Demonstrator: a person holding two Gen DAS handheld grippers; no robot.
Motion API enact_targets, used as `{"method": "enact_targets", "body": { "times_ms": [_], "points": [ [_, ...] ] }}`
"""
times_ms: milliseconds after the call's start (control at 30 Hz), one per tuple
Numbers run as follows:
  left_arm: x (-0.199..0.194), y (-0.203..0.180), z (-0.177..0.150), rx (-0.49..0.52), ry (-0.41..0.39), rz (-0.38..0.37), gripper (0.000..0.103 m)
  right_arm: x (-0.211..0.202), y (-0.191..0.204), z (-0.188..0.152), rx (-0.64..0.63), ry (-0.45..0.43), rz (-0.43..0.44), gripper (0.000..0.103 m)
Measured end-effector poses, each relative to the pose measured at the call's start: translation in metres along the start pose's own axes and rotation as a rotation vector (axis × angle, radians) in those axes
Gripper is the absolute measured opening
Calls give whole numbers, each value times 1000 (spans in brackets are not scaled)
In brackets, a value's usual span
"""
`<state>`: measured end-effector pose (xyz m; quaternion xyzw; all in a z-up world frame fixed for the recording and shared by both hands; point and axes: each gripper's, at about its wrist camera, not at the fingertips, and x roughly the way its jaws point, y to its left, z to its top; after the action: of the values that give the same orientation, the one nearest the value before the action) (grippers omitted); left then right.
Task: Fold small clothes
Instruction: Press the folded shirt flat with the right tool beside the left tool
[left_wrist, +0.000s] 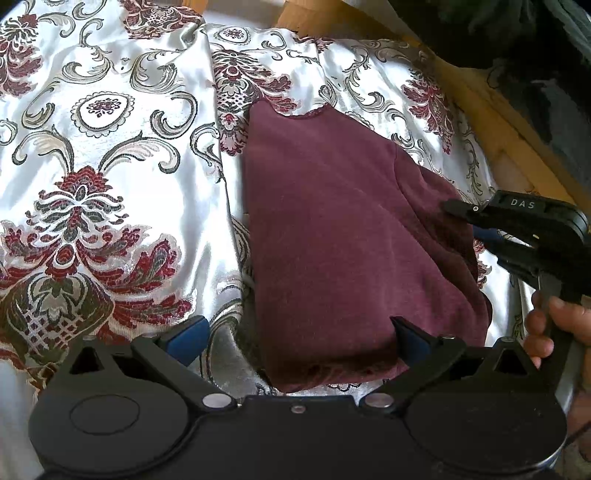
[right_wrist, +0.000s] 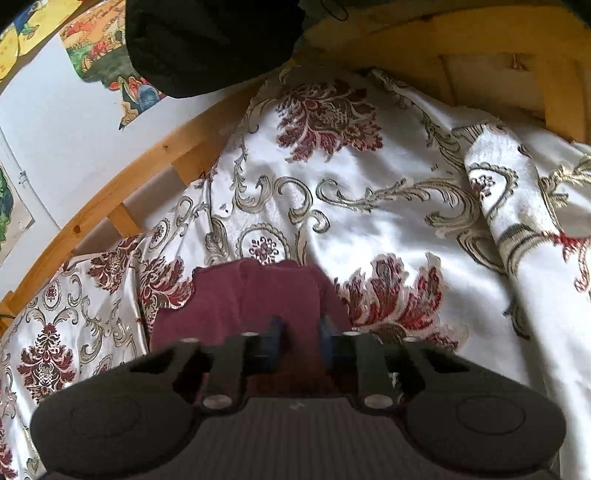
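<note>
1. A glossy white bedspread (left_wrist: 122, 122) with dark red flowers and grey-green scrolls covers the bed, lying in loose wrinkles and ridges.
2. A pale wooden bed frame (right_wrist: 110, 192) with slats runs along the far edge of the bedspread; a second stretch shows at the upper right in the left wrist view.
3. Behind the frame is a light wall (right_wrist: 62, 122) with colourful cartoon pictures (right_wrist: 99, 48) stuck to it.
4. A dark cloth (right_wrist: 207, 40) hangs down from above, near the frame.
5. The maroon garment (left_wrist: 332, 229), already partly folded, lies on the bedspread between the two tools.
6. The left hand-held gripper (left_wrist: 299, 336) stands wide open over the garment's near edge, one finger on the cloth, the other beside it.
7. The right hand-held gripper (right_wrist: 299, 332) is drawn in narrow, pinching a raised fold of the maroon garment's side.
8. A hand (left_wrist: 554, 325) grasps the right tool's handle.
</note>
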<state>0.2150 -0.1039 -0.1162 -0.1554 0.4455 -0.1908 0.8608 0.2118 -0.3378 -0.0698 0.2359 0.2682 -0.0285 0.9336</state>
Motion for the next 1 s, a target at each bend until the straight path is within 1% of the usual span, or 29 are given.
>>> {"method": "enact_targets", "body": {
  "times_ms": [67, 167, 233, 300, 367, 433, 467, 633, 667, 700, 867, 900, 933, 967, 1000],
  "points": [
    [0, 0, 0, 2, 0, 1, 103, -7, 13, -1, -78, -43, 24, 12],
    [0, 0, 0, 4, 0, 2, 103, -18, 48, -10, -290, -90, 59, 12],
    [0, 0, 0, 4, 0, 3, 102, -19, 70, -20, -412, -86, 82, 12],
    [0, 0, 0, 4, 0, 2, 103, -16, 86, -30, -508, -74, 75, 12],
    [0, 0, 0, 4, 0, 3, 102, -13, 91, -33, -539, -72, 59, 12],
    [0, 0, 0, 4, 1, 3, 102, -10, 85, -28, -508, -87, 28, 11],
    [0, 0, 0, 5, 1, 3, 102, -9, 78, -22, -473, -98, 6, 10],
    [-1, -2, -1, 4, 5, 3, 102, 11, 31, 9, -295, -100, -61, 9],
    [-1, -2, -1, 3, 8, 2, 102, 16, 22, 14, -259, -97, -67, 9],
    [-1, -2, -2, 3, 10, 1, 102, 21, 13, 19, -220, -92, -63, 7],
    [-1, -2, -1, 4, 14, 0, 102, 33, -23, 27, -14, -69, -28, 7],
    [-1, -1, -1, 3, 14, 0, 102, 30, -28, 27, 24, -69, -19, 11],
    [-1, -2, -1, 2, 14, 0, 102, 27, -31, 26, 58, -73, -11, 12],
    [-1, -2, -1, 2, 14, 1, 102, 25, -37, 27, 103, -66, 13, 17],
    [-1, -2, -1, 3, 14, 1, 102, 22, -42, 27, 150, -55, 38, 27]
  ]
}}
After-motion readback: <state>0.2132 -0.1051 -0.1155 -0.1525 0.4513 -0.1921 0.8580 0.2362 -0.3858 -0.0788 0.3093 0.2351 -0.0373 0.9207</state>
